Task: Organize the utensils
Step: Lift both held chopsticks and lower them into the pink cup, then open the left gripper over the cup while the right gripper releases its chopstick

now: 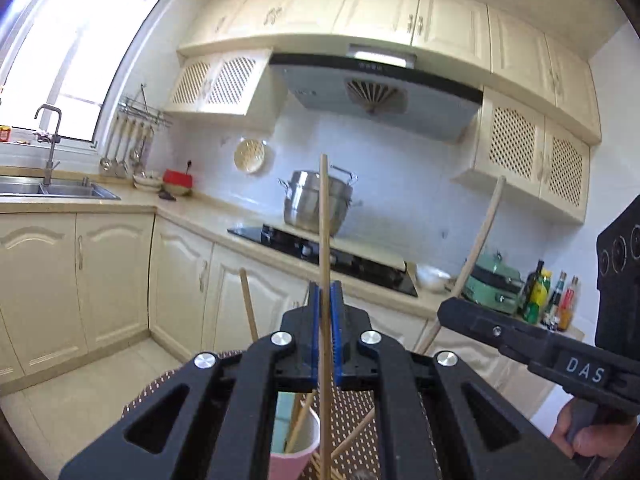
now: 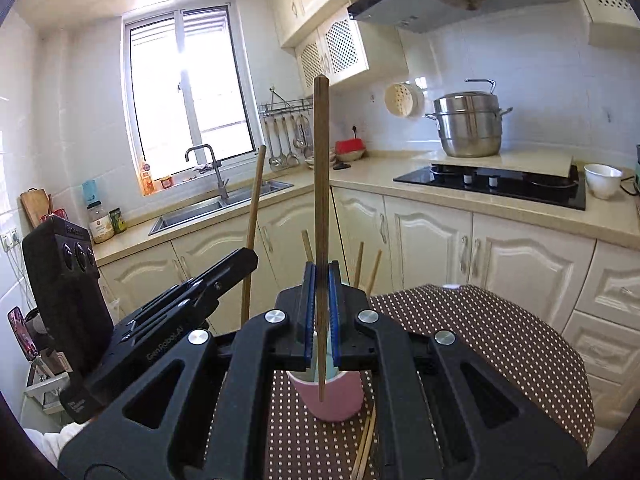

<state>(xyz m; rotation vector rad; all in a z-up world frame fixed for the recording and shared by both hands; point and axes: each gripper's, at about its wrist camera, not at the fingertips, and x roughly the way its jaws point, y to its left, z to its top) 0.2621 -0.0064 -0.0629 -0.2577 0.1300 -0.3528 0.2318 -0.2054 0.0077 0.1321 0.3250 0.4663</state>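
Observation:
My left gripper (image 1: 325, 300) is shut on a light wooden chopstick (image 1: 324, 240) held upright above the pink cup (image 1: 294, 456). My right gripper (image 2: 320, 280) is shut on a darker wooden chopstick (image 2: 321, 184), also upright, its lower tip hanging over the pink cup (image 2: 332, 400). The cup stands on a brown dotted tablecloth (image 2: 480, 336) and holds several chopsticks (image 2: 366, 266). More chopsticks (image 2: 366, 448) lie loose on the cloth by the cup. In the left wrist view the right gripper (image 1: 448, 312) holds its chopstick (image 1: 480, 240) at the right.
The kitchen counter (image 2: 400, 178) runs behind with a sink (image 2: 208, 208), a black hob (image 2: 500, 184), a steel pot (image 2: 470, 128) and a white bowl (image 2: 602, 180). Bottles (image 1: 548, 296) and a green appliance (image 1: 496, 284) stand at the counter's right end.

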